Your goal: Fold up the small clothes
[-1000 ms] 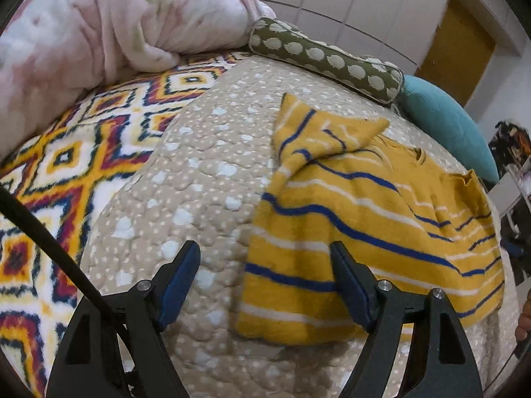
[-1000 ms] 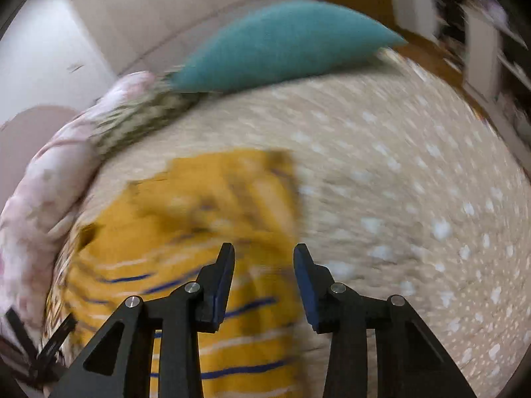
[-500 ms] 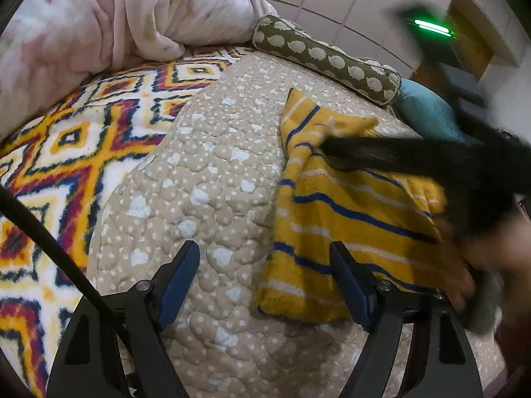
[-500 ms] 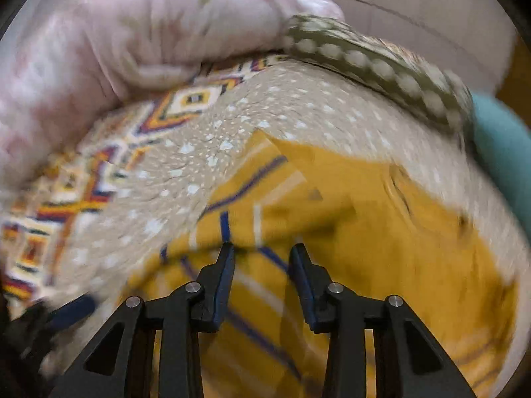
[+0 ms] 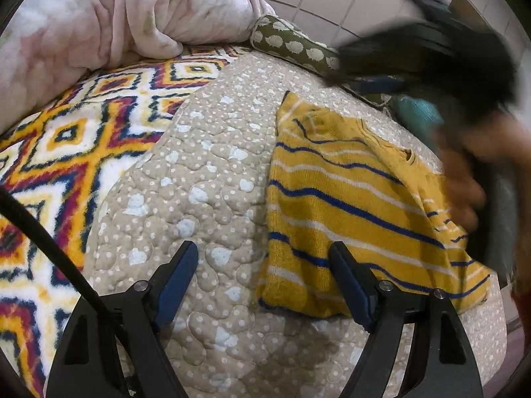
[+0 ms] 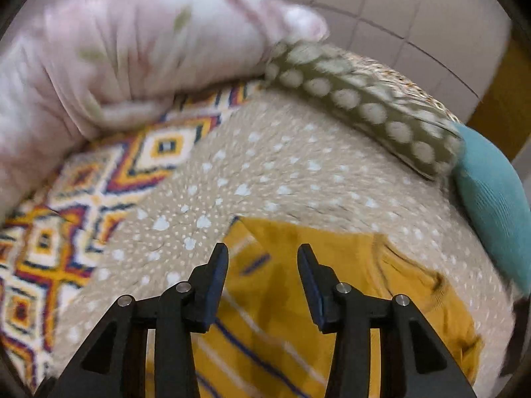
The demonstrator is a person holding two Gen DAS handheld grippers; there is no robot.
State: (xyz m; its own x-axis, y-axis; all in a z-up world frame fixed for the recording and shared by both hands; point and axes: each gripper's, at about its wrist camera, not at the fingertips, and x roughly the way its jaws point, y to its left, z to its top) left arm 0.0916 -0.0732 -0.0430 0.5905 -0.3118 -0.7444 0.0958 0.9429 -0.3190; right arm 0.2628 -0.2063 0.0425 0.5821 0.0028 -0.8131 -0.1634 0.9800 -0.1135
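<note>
Fingers of the left gripper [image 5: 262,285] stand wide apart and empty, low over the dotted beige quilt [image 5: 205,179]; its right finger overlaps the near left corner of the yellow striped sweater [image 5: 348,205], though whether it touches the knit cannot be told. The right gripper [image 6: 263,278] is parted too, more narrowly, holding nothing; it hovers above the sweater's far left part, where a folded-in sleeve shows as a flap, and the view is blurred by motion.

The sweater lies flat on the quilt, right of centre in the left view, partly folded, its neckline toward the far right; a blurred hand [image 5: 464,179] with the right tool crosses above its right side. Judging by the look, the knit is soft, light and limp; it should drape and slide a little on the quilt, so a pinch at a hem corner or along a folded edge, taking all layers, seems the safest hold; a grip mid-panel would likely bunch it.

Both tools point down and forward at a shallow angle. Farther out lie a bright diamond-patterned blanket [image 5: 66,139] at left, a pink floral duvet [image 5: 116,16], a green spotted bolster [image 6: 358,106] and a teal cushion [image 6: 491,192] by the tiled wall.
</note>
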